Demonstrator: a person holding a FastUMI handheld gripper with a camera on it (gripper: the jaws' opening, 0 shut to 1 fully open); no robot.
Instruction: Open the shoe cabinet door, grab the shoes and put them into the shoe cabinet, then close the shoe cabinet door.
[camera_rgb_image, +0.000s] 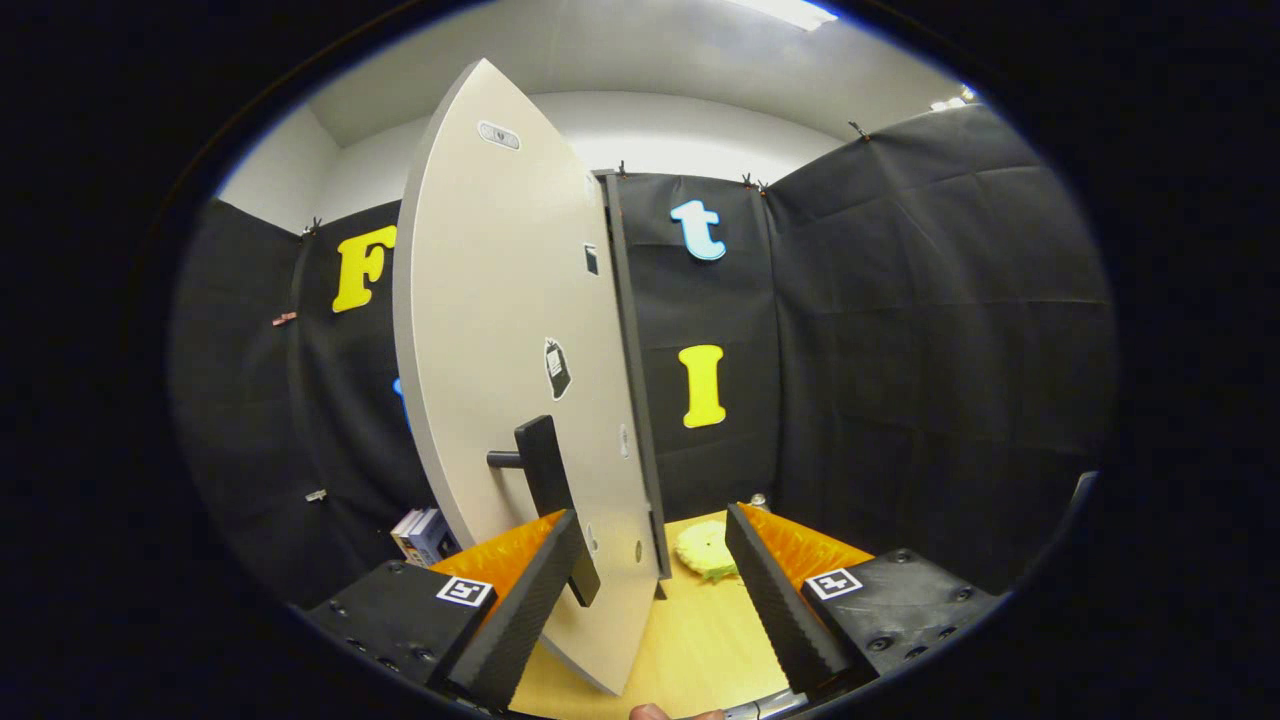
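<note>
Gripper (650, 560) was open, fingers spread wide, gripping nothing. The cabinet door (500, 330) stood ajar, its free edge between the fingers; the black handle (553, 490) sat just ahead of the left finger (525, 610), contact unclear. A yellow shoe (708, 550) lay on the wooden floor (690, 640) beyond the fingers, just beside the door's edge. Small boxes (424, 533) sat behind the door.

Matt door, ribbed gripper pads

The cabinet door (500, 330) looks smooth matt beige laminate with a black matt handle (548, 480); the open gripper (650, 590) has ribbed black fingers (775, 600) and orange plastic; the table (690, 640) is pale wood.
</note>
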